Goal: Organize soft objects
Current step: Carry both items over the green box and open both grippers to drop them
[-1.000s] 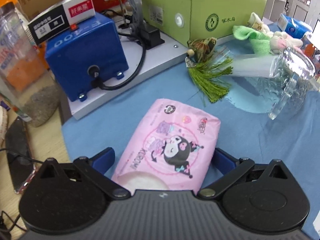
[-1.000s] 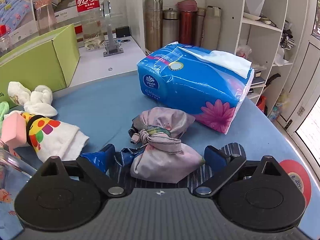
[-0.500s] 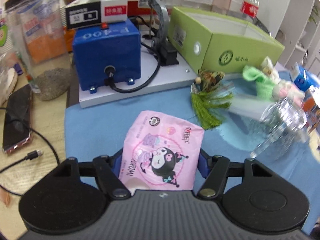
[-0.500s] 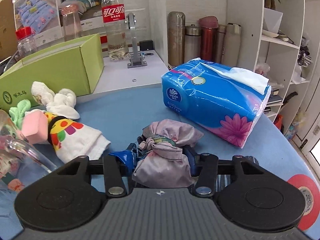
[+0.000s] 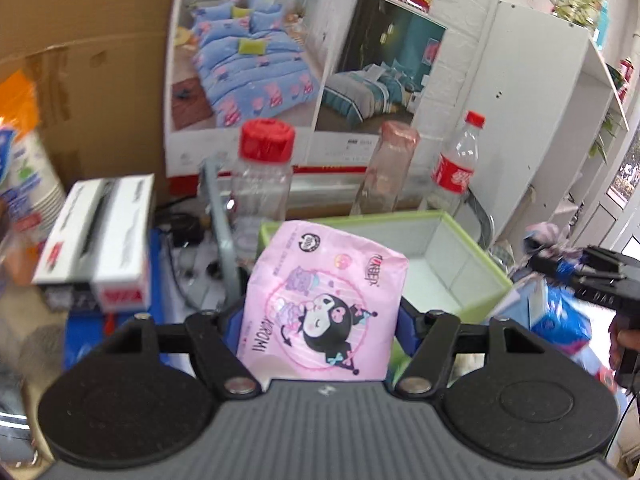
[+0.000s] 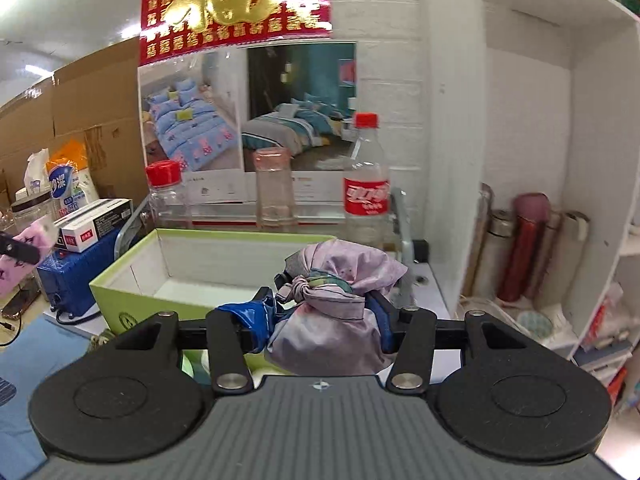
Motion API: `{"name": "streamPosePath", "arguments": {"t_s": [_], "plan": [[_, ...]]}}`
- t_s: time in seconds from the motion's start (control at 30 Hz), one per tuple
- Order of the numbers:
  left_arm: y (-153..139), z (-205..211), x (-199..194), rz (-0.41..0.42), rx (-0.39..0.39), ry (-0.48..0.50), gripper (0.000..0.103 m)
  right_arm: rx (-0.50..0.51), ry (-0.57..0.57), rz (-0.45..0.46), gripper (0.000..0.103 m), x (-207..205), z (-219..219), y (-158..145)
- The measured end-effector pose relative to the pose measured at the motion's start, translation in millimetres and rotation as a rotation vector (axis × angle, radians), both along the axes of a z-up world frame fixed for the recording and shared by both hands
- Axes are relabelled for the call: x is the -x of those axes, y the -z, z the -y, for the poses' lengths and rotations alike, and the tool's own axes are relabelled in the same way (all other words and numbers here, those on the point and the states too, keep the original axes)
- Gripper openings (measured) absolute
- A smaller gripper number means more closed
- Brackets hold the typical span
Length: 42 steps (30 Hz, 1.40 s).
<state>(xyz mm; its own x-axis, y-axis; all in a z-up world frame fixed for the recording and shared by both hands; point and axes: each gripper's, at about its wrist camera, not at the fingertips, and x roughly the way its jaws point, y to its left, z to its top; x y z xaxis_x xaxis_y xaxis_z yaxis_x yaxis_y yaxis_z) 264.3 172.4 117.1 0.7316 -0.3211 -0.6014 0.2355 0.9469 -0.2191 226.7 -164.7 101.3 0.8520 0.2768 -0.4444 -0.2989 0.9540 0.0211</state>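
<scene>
My left gripper (image 5: 320, 312) is shut on a pink cartoon-printed tissue pack (image 5: 320, 304) and holds it up in the air, in front of the open green box (image 5: 448, 268). My right gripper (image 6: 320, 312) is shut on a knotted lilac cloth bundle (image 6: 332, 304) and holds it raised just in front of the same green box (image 6: 132, 288), whose white inside looks bare. The right gripper with its bundle also shows at the right edge of the left wrist view (image 5: 568, 260). The left gripper's pink pack shows at the left edge of the right wrist view (image 6: 24, 252).
Behind the box stand a red-capped jar (image 6: 164, 196), a clear bottle (image 6: 274, 188) and a cola bottle (image 6: 366, 188). A blue machine (image 6: 72, 272) with a white carton on it is left of the box. Flasks (image 6: 524, 240) stand on white shelving at right. A blue tissue pack (image 5: 560, 316) lies below.
Both grippers have closed on their objects and lifted them off the blue cloth, rising and tilting up toward the green box.
</scene>
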Motion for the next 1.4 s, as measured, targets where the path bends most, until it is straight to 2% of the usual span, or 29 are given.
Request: {"name": "streamPosePath", "arguments": {"t_s": [0.17,0.33,0.47,0.53,0.6,0.77,1.0,1.23,1.4], "plan": [[21,23,-61,-0.065,0.015,-0.003,0.067,0.068,-0.096,-0.101,0.036,-72,-45,2],[44,36,-86,-0.097,-0.009,-0.004,0.066,0.101,-0.133,-0.169,0.039,-110,-66,25],[45,40,-83,-0.061,-0.017,-0.021,0.102,0.079,-0.125,-0.282,0.042,-130,-69,43],[41,39,-79,-0.038,-0.004,-0.025,0.102,0.091,-0.108,-0.310,0.045,-131,-71,49],[36,40,-73,-0.023,-0.014,-0.026,0.102,0.080,-0.104,-0.297,0.048,-128,-69,49],[24,46,-48,0.023,-0.033,-0.030,0.102,0.018,-0.089,-0.222,0.054,-114,-58,33],[3,57,6,0.094,-0.029,-0.010,0.102,0.047,-0.078,-0.148,0.057,-67,-49,9],[-16,68,71,0.192,-0.050,0.002,0.102,-0.048,0.022,-0.043,0.058,22,-14,-9],[-21,70,115,0.238,-0.067,-0.014,0.102,-0.051,0.109,0.035,0.058,87,6,-17]]}}
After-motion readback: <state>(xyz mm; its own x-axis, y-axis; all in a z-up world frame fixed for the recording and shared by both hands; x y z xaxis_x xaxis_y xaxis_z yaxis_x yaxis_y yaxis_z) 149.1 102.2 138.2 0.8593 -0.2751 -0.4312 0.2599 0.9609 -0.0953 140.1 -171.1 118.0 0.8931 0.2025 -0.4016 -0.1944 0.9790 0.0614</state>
